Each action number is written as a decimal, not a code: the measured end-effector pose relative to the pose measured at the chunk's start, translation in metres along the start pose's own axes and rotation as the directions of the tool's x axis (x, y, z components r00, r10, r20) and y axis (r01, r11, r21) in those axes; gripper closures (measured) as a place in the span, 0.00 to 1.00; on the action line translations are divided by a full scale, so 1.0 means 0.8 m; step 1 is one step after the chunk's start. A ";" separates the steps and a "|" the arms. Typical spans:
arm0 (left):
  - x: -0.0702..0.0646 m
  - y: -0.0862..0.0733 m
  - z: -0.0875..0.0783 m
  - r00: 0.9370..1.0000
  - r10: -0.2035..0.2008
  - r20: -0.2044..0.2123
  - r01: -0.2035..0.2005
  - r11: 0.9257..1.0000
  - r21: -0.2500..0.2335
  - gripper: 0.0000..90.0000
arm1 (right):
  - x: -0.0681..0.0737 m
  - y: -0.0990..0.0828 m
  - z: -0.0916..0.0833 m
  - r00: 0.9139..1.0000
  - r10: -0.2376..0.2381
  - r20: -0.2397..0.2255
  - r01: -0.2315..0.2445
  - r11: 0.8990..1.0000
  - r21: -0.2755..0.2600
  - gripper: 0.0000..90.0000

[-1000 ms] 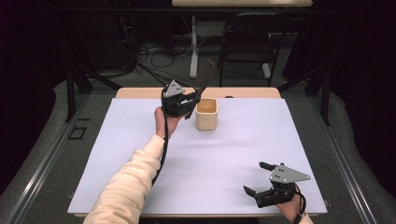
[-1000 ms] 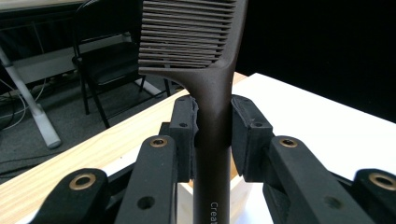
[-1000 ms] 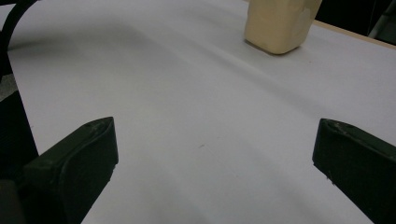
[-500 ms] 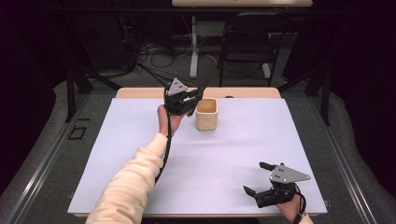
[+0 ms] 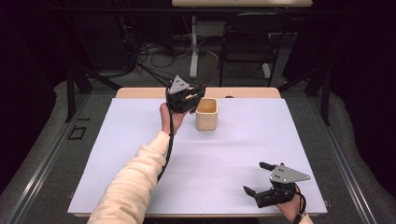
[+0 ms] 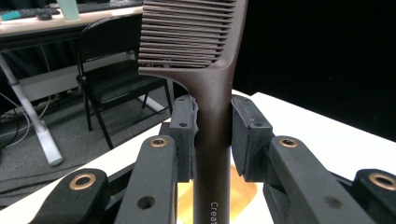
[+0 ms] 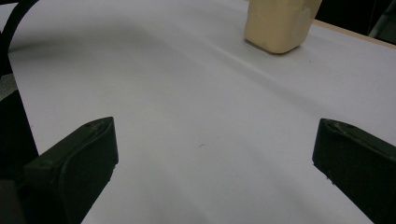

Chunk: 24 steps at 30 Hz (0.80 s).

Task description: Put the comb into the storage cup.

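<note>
A dark brown comb (image 6: 210, 93) stands upright between my left gripper's (image 6: 212, 135) jaws, which are shut on its handle. In the high view that left gripper (image 5: 187, 97) hangs at the far middle of the table, just left of a cream square cup (image 5: 207, 114). The cup's (image 6: 243, 196) orange inside shows right below the jaws in the left gripper view. My right gripper (image 5: 258, 179) rests at the near right of the white table top, open, nothing between its jaws. Its own view has the right gripper (image 7: 215, 158) wide open over bare surface, the cup (image 7: 280, 23) far ahead.
The white sheet (image 5: 116, 154) covers the table, with a wooden strip (image 5: 140, 92) at the far edge. A black chair (image 5: 247, 42) and desk legs stand beyond the table. The left gripper's cable (image 5: 168, 140) trails along the cream sleeve (image 5: 130, 186).
The left gripper with the comb has shifted slightly towards the cup and tilted. The right gripper has stayed put.
</note>
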State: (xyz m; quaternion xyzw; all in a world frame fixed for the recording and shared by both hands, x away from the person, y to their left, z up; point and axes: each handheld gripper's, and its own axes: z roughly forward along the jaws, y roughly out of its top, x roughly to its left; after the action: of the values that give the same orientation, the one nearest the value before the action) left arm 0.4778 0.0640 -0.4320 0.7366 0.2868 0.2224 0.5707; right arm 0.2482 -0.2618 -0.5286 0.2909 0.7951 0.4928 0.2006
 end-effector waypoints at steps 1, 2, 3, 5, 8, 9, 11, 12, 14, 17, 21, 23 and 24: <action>0.000 0.000 0.000 1.000 -0.002 0.000 0.002 1.000 -0.005 0.80 | 0.000 0.000 0.000 1.000 0.000 0.000 0.000 1.000 -0.003 0.00; 0.000 0.001 0.001 1.000 -0.003 -0.002 0.003 1.000 -0.009 0.80 | 0.000 0.000 0.000 1.000 0.001 0.000 -0.001 1.000 -0.002 0.00; 0.001 0.001 0.002 1.000 -0.004 -0.003 0.004 1.000 -0.012 0.80 | 0.000 0.000 0.000 1.000 0.000 -0.001 0.000 1.000 -0.003 0.00; 0.001 0.002 0.002 1.000 -0.002 -0.004 0.002 1.000 -0.020 0.80 | 0.000 0.000 0.000 1.000 0.000 0.000 0.000 1.000 -0.003 0.00; 0.002 0.003 0.004 1.000 -0.006 -0.004 0.006 0.999 -0.034 0.80 | 0.000 0.000 0.000 1.000 0.001 -0.001 -0.001 1.000 -0.003 0.00; 0.003 0.004 0.005 1.000 -0.008 -0.002 0.008 0.999 -0.038 0.80 | 0.000 0.000 0.000 1.000 0.002 -0.001 -0.002 1.000 -0.003 0.00; 0.003 0.004 0.007 1.000 -0.011 0.001 0.011 0.999 -0.045 0.80 | 0.000 0.000 0.000 1.000 0.003 -0.002 -0.003 1.000 -0.002 0.00; 0.003 0.004 0.008 1.000 -0.011 -0.002 0.011 0.999 -0.049 0.80 | 0.000 0.000 0.000 1.000 0.003 -0.002 -0.003 1.000 -0.003 0.00; 0.003 0.004 0.011 1.000 -0.013 0.004 0.013 0.998 -0.055 0.80 | 0.000 0.000 0.000 1.000 0.002 -0.002 -0.002 1.000 -0.002 0.00; 0.002 0.005 0.014 1.000 -0.004 0.012 0.005 0.998 -0.063 0.80 | 0.000 0.000 0.000 1.000 0.003 -0.002 -0.003 1.000 -0.003 0.00; 0.001 0.003 0.018 1.000 0.001 0.013 0.000 0.997 -0.077 0.80 | 0.000 0.000 0.000 1.000 0.004 -0.002 -0.004 1.000 -0.004 0.00; 0.001 0.002 0.020 1.000 0.002 0.013 -0.001 0.997 -0.075 0.80 | 0.000 0.000 0.000 1.000 0.004 -0.003 -0.004 1.000 -0.003 0.00; 0.001 0.002 0.021 1.000 -0.001 0.013 0.002 0.997 -0.078 0.80 | 0.000 0.000 0.000 1.000 0.004 -0.003 -0.004 1.000 -0.003 0.00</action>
State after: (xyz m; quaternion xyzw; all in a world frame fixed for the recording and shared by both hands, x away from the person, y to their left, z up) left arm 0.4896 0.0525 -0.4346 0.7147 0.2749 0.2285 0.6012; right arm 0.2480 -0.2616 -0.5286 0.2915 0.7941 0.4948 0.1991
